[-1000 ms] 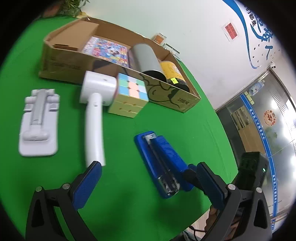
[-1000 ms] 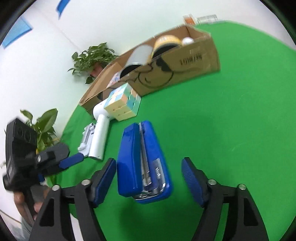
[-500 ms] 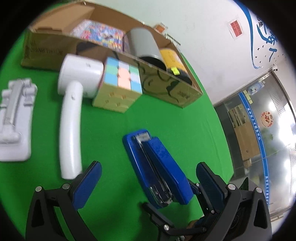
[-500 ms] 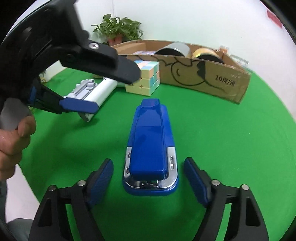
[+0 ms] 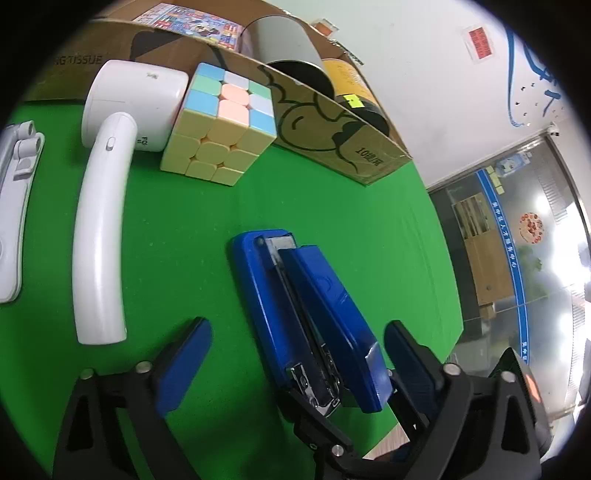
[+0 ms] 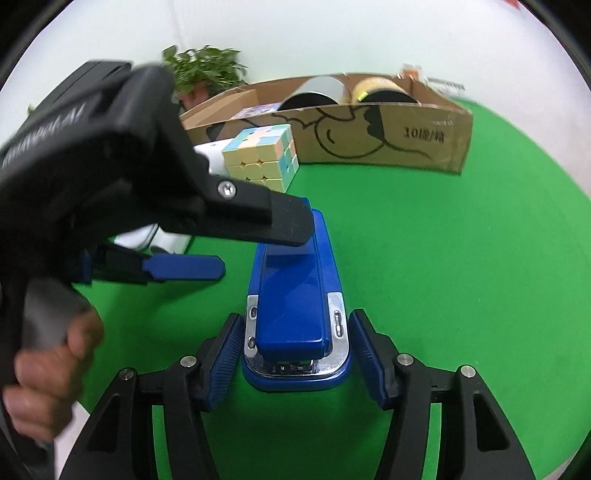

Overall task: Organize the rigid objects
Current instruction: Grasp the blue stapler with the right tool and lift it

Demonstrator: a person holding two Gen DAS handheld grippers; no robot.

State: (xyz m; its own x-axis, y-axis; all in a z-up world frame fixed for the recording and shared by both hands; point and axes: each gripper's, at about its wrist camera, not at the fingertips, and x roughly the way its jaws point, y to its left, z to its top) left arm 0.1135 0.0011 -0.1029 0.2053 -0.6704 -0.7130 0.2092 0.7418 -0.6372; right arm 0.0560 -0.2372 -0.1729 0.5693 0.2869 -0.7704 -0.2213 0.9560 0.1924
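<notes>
Judging the tidying as partly done: already sitting inside the cardboard box (image 6: 424, 136) are one grey canister (image 5: 280, 40), one yellow canister (image 5: 347, 74) and one colourful printed flat item (image 5: 192, 22), three things in all. Waiting outside on the green cloth (image 6: 461, 277), four: one blue stapler (image 6: 295, 295), one pastel puzzle cube (image 5: 221, 122), one white handled appliance (image 5: 99, 240) and one white folding stand (image 5: 14, 206), the last cut off at the edge of the left view. Working on the stapler now, lying flat and well in front of the box, with nothing lifted yet. Bracketing its near, chrome-trimmed end with the right gripper (image 6: 295, 325), jaws having just been closing, pads right against both sides; not possible to tell whether pressing yet or merely touching. Holding the left gripper (image 5: 297, 328) spread wide, jaws having just been closing a little, one finger hanging over the stapler's far end, the other out to the side above the cloth, gripping nothing, with the person's hand (image 6: 48, 376) wrapped round its handle. Probably needing a firm pinch, a lift and a carry to the box, then the same for the other three.
</notes>
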